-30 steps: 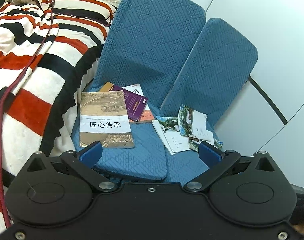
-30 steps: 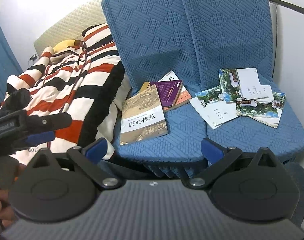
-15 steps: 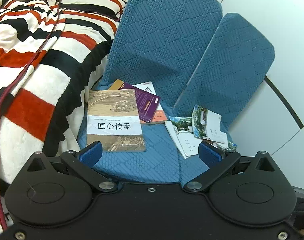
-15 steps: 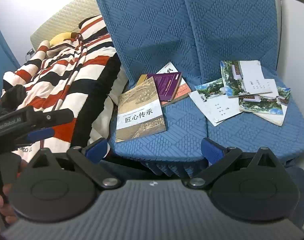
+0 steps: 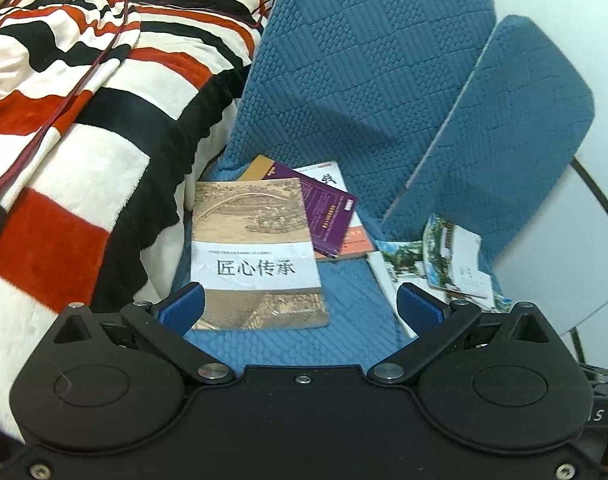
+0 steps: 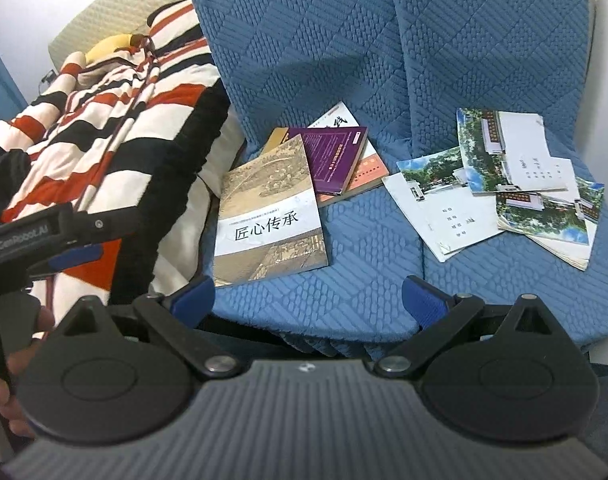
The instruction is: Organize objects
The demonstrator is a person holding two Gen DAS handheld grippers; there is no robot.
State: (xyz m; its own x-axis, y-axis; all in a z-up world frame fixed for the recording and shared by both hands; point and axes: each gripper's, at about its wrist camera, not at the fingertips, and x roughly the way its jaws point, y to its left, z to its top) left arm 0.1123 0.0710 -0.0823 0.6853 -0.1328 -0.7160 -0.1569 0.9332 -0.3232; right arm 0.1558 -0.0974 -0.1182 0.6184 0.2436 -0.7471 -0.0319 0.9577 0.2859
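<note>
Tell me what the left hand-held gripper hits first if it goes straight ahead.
Probably the tan book lying on the blue seat cushion; the left hand-held gripper, jaws open, points at its near edge. Depth is uncertain.

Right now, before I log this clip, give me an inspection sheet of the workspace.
Surface: blue quilted seat cushions, two side by side, with upright back cushions.
Job's things: tan book lying flat, overlapping a purple book that lies on an orange-and-white book; loose scenic booklets overlapping on the right cushion.
Clutter: striped blanket bunched beside the cushions.
Grippers: left gripper open, holding nothing, close in front of the tan book; right gripper open, holding nothing, at the seat's front edge.
Cables: a dark red cord lying across the blanket.
Surroundings: white wall behind the cushions.
</note>
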